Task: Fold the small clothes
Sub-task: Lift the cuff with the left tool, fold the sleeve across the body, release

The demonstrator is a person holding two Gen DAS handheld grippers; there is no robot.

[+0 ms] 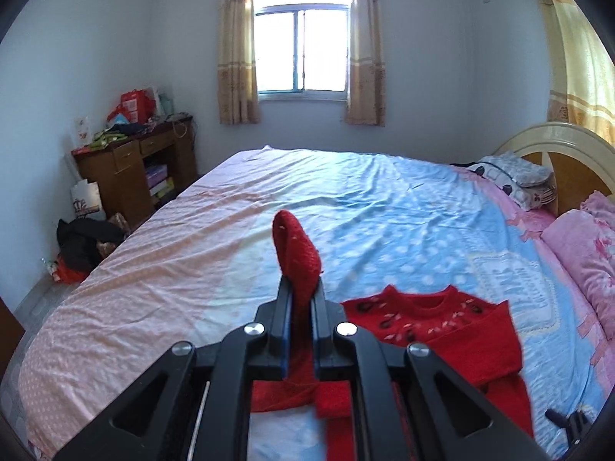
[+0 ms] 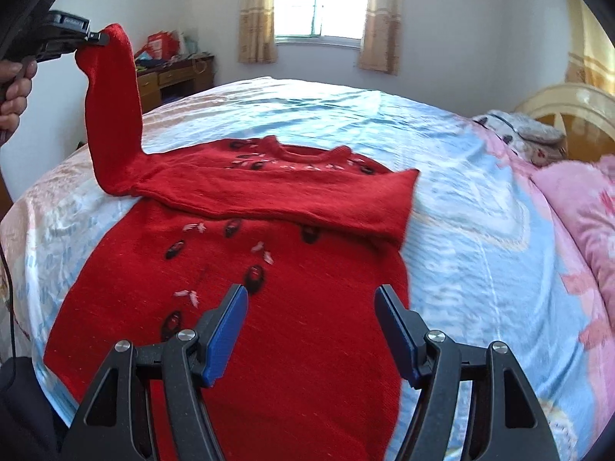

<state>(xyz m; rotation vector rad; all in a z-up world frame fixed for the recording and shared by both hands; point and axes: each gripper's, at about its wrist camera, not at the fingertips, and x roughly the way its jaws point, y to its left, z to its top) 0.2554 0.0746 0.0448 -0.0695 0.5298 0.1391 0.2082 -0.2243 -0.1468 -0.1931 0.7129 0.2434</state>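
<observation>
My left gripper [image 1: 301, 288] pinches the knitted red sweater's [image 2: 238, 307] sleeve cuff [image 1: 295, 246]; my right gripper [image 2: 311, 303] is open above the wrinkled bed sheet [image 2: 461, 199].

Very little in this room can actually be read. The bedsheet [image 1: 511, 288] carries a printed panel with large pale block letters inside a scalloped frame, lying towards the headboard side; the letters run sideways and stretch at the edge of the left wrist view, so they might spell a short word, but I cannot make it out. The red gift bags [image 1: 134, 105] piled on the counter [image 1: 127, 153] in the corner bear pale markings, too small to read. The white paper bag [image 1: 87, 199] on the floor beside it shows a dark crown-like emblem above a band of print, also illegible.
</observation>
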